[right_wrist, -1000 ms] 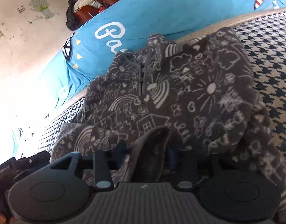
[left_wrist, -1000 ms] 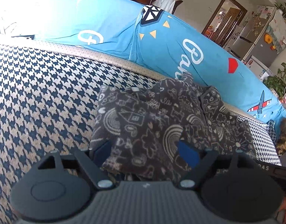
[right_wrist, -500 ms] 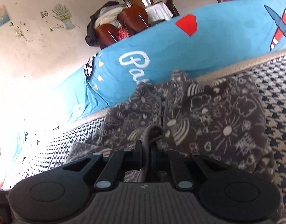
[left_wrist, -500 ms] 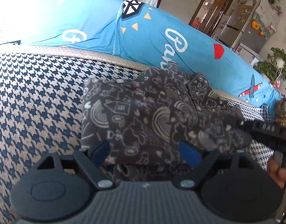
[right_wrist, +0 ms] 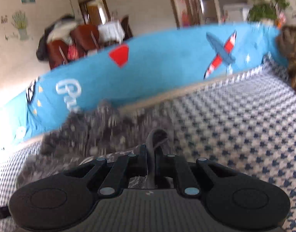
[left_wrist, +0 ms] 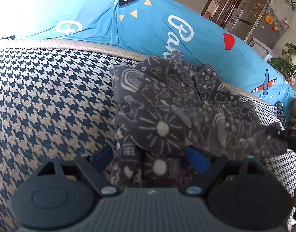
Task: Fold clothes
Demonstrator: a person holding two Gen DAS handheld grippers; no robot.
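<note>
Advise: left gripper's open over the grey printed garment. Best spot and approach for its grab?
Take the near hem of the grey printed garment, bunched in folds between the left gripper's open pads. Come from the near edge, angled down, pinching the stacked layers. The right gripper is shut on the other end, so I'd avoid that side.

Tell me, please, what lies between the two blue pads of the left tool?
In the left wrist view, the near edge of the dark patterned garment lies between the open left tool's pads; they do not press it.

Fuzzy fleece garment point(left_wrist: 167, 104), woven houndstooth cover point(left_wrist: 51, 100), matt plastic tongs point(right_wrist: 150, 160)
</note>
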